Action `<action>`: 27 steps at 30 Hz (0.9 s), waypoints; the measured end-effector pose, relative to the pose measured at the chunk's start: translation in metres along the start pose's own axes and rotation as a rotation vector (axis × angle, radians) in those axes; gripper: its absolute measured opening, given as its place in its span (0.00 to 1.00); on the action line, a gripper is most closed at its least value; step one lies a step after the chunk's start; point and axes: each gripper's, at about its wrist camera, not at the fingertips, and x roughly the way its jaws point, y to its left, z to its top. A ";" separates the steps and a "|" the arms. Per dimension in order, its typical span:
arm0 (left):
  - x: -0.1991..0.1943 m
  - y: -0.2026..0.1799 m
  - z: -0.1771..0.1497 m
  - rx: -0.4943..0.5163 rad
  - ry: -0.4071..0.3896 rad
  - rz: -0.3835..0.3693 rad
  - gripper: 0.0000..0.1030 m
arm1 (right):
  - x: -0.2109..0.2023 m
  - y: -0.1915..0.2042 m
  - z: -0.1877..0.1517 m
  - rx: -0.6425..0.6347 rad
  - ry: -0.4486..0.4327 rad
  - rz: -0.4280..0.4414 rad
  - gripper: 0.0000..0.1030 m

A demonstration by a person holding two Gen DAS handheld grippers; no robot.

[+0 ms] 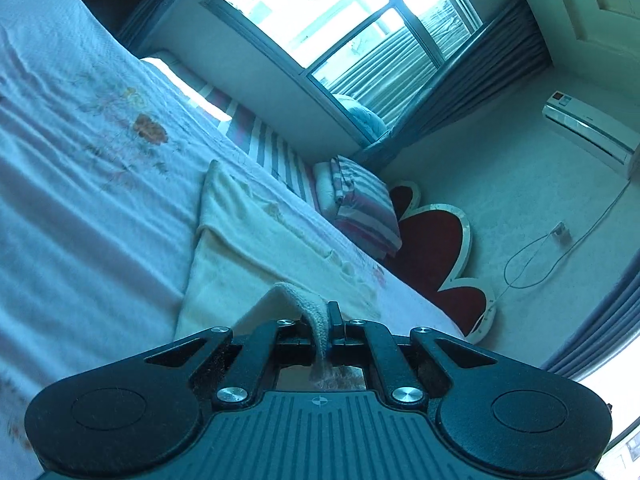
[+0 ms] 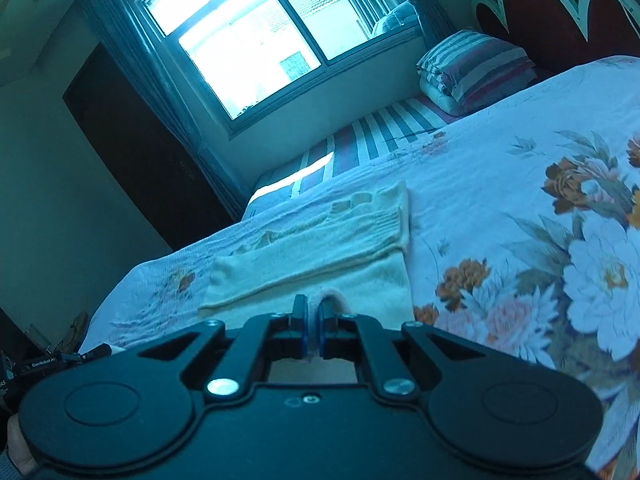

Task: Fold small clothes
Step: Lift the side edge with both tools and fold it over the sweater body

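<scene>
Floral bedspread (image 2: 520, 208) carries a cream knit garment (image 2: 320, 248); left gripper (image 1: 326, 320) and right gripper (image 2: 312, 316) each pinch its near edge.

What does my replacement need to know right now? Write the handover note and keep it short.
Left tongs: shut on the near edge of the cream knitted garment.
Right tongs: shut on the same near edge.
Garment lies flat on the floral bedspread, one strip already folded over along its far side.
Left to do: carry the pinched edge across to finish the fold, release, smooth.
</scene>
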 end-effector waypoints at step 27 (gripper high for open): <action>0.251 0.061 0.142 0.024 -0.040 0.239 0.69 | 0.258 -0.123 0.124 0.152 -0.004 0.015 0.42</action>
